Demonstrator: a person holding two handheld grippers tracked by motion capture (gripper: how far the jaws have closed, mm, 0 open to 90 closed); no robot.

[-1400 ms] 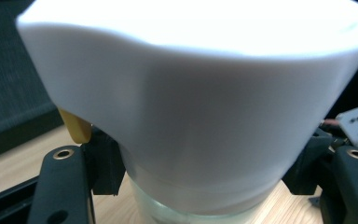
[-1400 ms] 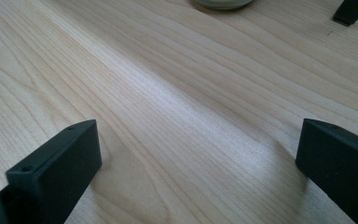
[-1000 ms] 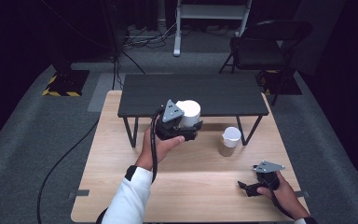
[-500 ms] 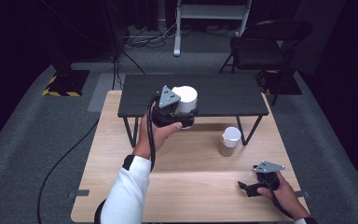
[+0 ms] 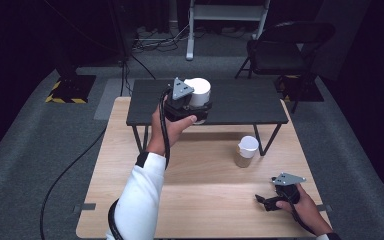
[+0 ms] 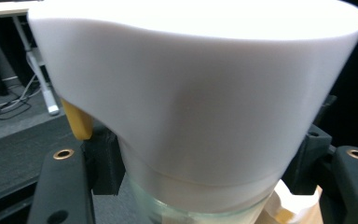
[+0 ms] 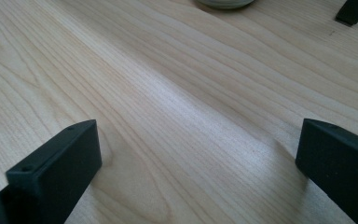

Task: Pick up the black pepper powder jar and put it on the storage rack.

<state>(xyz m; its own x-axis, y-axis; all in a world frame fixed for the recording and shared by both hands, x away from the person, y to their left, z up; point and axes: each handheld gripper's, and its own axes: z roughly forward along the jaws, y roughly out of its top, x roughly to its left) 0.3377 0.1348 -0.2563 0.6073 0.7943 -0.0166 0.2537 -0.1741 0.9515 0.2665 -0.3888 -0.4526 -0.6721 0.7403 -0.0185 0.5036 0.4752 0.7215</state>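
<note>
left claw clamped on white-lidded jar, held above black shelf | right claw wide open, empty, on wooden surface | paper cup untouched | setting down still ahead

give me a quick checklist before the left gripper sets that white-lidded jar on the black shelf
1. Left gripper clamped on the white-lidded jar: ok, jaws press both sides.
2. Jar upright: ok.
3. Black shelf has bare space to the right of the jar: ok.
4. Paper cup out of the way: ok, it stands lower on the wooden table.
5. Right gripper clear: ok, open, resting on the table.
6. Jar bottom above the shelf top: cannot tell.
</note>
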